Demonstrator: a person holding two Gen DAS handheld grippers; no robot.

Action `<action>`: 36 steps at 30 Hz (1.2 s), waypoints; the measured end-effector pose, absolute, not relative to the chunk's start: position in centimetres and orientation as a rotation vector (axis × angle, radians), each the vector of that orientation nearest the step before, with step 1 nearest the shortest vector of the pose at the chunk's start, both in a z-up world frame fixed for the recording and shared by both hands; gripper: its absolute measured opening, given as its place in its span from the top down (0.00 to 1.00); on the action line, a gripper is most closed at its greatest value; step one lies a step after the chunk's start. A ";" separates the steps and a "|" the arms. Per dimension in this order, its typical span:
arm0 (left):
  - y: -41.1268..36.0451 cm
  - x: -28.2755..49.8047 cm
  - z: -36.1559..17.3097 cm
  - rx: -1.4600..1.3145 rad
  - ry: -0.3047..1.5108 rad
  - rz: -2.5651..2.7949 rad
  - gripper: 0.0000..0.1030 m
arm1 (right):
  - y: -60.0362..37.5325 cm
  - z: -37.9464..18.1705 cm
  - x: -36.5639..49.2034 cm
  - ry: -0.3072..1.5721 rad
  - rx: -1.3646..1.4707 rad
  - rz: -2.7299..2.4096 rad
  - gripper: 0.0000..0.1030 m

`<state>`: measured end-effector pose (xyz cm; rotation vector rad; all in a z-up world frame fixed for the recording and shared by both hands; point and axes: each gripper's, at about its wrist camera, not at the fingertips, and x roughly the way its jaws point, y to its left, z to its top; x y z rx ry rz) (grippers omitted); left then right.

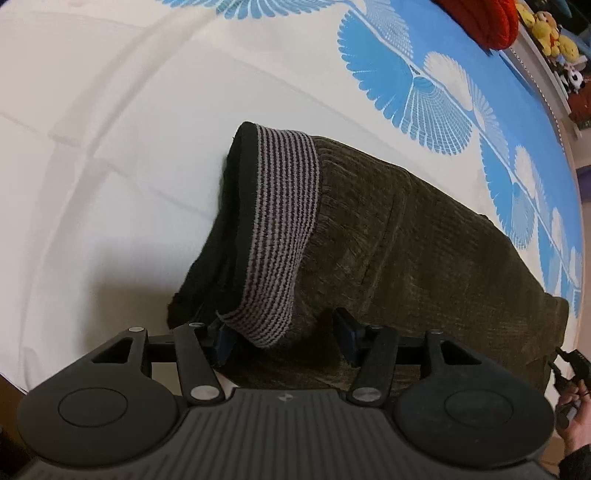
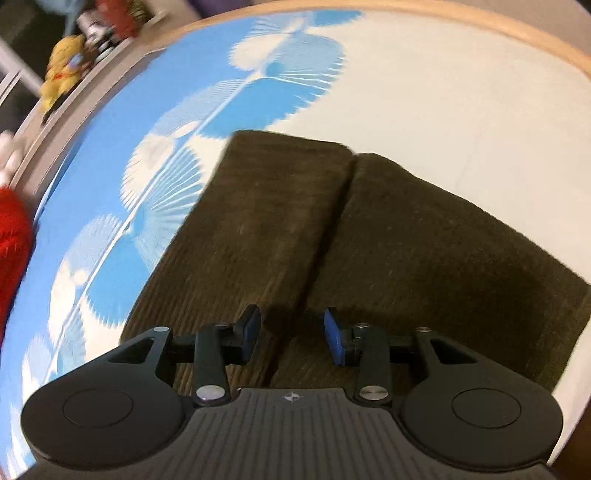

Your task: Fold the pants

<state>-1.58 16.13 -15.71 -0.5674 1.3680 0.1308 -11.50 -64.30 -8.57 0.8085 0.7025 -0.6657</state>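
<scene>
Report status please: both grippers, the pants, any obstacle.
Left gripper open at striped waistband. Right gripper open over pants legs. No obstacle.

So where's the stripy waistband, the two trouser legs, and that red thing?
Waistband [image 1: 280,229]: left wrist view, middle of the striped band.
Left leg [image 2: 251,221]: right wrist view, mid-cloth.
Right leg [image 2: 424,251]: right wrist view, mid-cloth.
Red thing [image 1: 480,22]: left wrist view, its middle, top edge.

Olive pants [image 1: 424,236], grey-black striped waistband [image 1: 280,229]
</scene>
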 end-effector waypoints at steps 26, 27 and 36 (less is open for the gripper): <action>15.9 -2.7 -11.1 -0.470 1.199 0.224 0.80 | -61.8 -1.1 -23.3 0.475 0.718 -0.704 0.98; 15.6 -2.7 -11.4 -0.439 1.221 0.217 0.80 | -62.7 -3.3 -23.6 0.591 0.756 -0.743 0.98; 16.2 -4.7 -10.9 -0.454 1.203 0.161 0.81 | -65.1 -6.2 -25.5 0.617 0.911 -0.671 0.98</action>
